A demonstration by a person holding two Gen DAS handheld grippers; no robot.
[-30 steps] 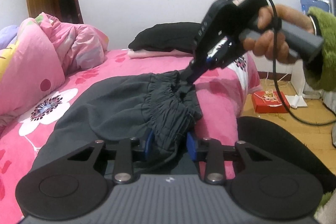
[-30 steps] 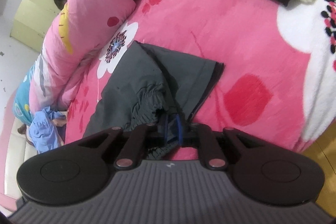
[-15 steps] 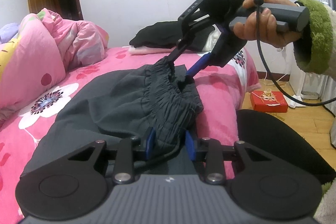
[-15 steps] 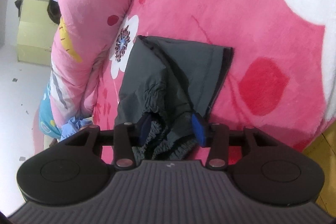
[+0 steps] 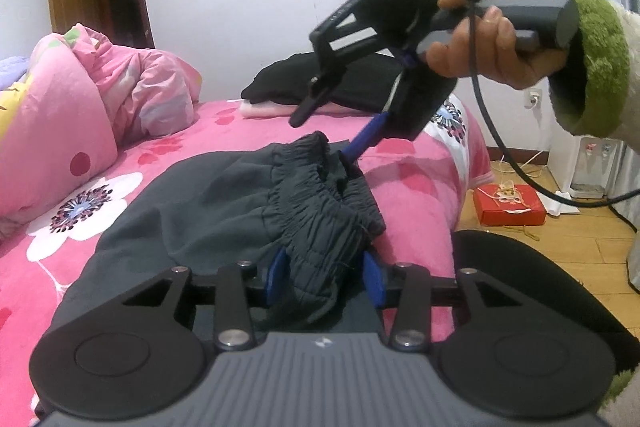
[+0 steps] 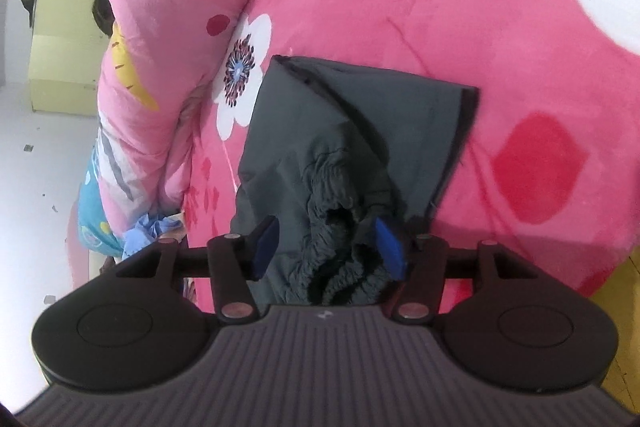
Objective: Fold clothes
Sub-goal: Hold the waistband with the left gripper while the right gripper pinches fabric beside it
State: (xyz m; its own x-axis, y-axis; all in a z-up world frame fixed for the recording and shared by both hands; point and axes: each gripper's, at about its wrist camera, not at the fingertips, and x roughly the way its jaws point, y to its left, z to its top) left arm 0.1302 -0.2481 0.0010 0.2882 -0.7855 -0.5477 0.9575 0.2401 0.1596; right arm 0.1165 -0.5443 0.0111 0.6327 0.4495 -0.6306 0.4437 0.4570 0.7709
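Observation:
Dark grey trousers (image 5: 208,203) lie folded on the pink flowered bed (image 5: 416,183), their gathered elastic waistband bunched at the near end. My left gripper (image 5: 325,273) is open, and the waistband still sits loosely between its blue pads. In the left wrist view my right gripper (image 5: 326,137), held by a hand (image 5: 492,39), hovers open just above the far end of the waistband, with its blue pad touching the cloth. The right wrist view looks down on the trousers (image 6: 360,115), where my right gripper (image 6: 327,247) stands open over the waistband.
A rolled pink quilt (image 5: 60,115) lines the left side of the bed. Folded black clothes (image 5: 348,83) lie at the far end. On the wooden floor to the right are a red box (image 5: 508,209) and a black rounded seat (image 5: 540,287). A pale yellow cabinet (image 6: 60,39) stands beyond the quilt.
My right gripper has let go of the waistband, opened wide and lifted a little. My left gripper's fingers have also spread apart around the bunched cloth.

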